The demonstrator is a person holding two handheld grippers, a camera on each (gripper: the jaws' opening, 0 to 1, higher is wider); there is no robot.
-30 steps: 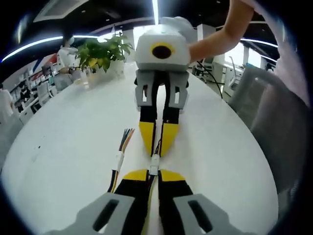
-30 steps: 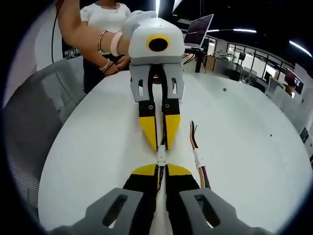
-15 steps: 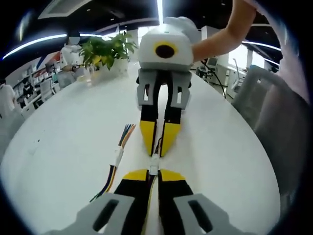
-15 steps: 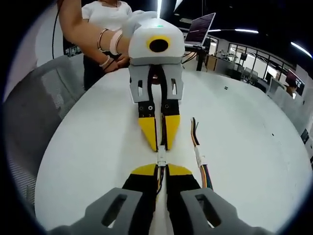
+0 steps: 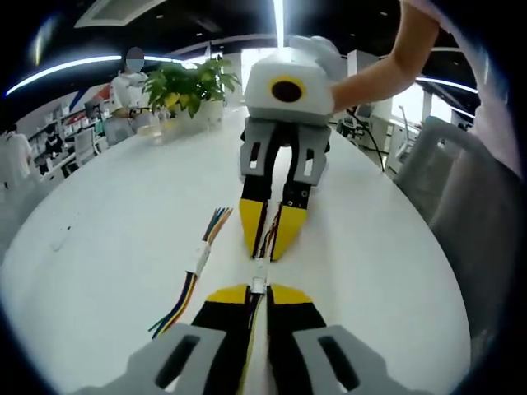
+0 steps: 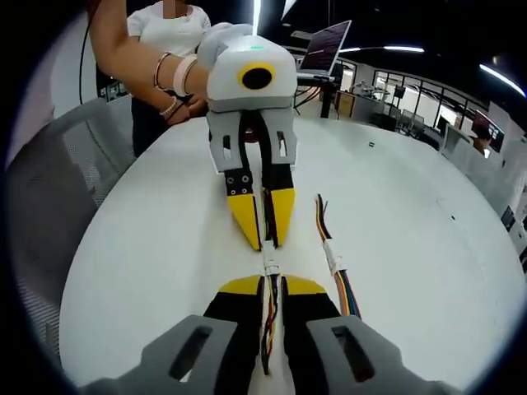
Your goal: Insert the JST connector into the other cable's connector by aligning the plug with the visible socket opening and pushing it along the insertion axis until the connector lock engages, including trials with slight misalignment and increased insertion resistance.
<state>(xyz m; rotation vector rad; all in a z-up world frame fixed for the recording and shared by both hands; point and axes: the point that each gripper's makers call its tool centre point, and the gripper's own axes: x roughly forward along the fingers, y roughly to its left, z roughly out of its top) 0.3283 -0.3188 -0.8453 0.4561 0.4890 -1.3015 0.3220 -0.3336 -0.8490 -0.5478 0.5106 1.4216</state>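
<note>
Separation has grown between the two grippers since a second ago: in the left gripper view the right gripper (image 5: 270, 247) sits a little further back and to the right, and the white JST connector (image 5: 258, 275) shows more clearly in the gap. In that view the left gripper (image 5: 257, 290) has its yellow-tipped black fingers clenched on the wires just behind the connector, while the right gripper's yellow wedge-shaped fingers (image 5: 250, 229) are closed around thin dark wires (image 5: 268, 239) on the far side of it. In the right gripper view the same small white connector (image 6: 270, 267) lies between the right gripper (image 6: 270, 285), clenched on its multicoloured wires, and the left gripper (image 6: 262, 239), tilted slightly left compared with before. Whether the plug is fully seated is too small to tell. A spare cable (image 5: 196, 271) with coloured wires and a white connector lies on the glossy white oval counter (image 5: 107, 222), just beside the grippers; it shows again in the right gripper view (image 6: 333, 262). No writing can be read. A leafy potted plant (image 5: 191, 85) stands at the counter's far end.
</note>
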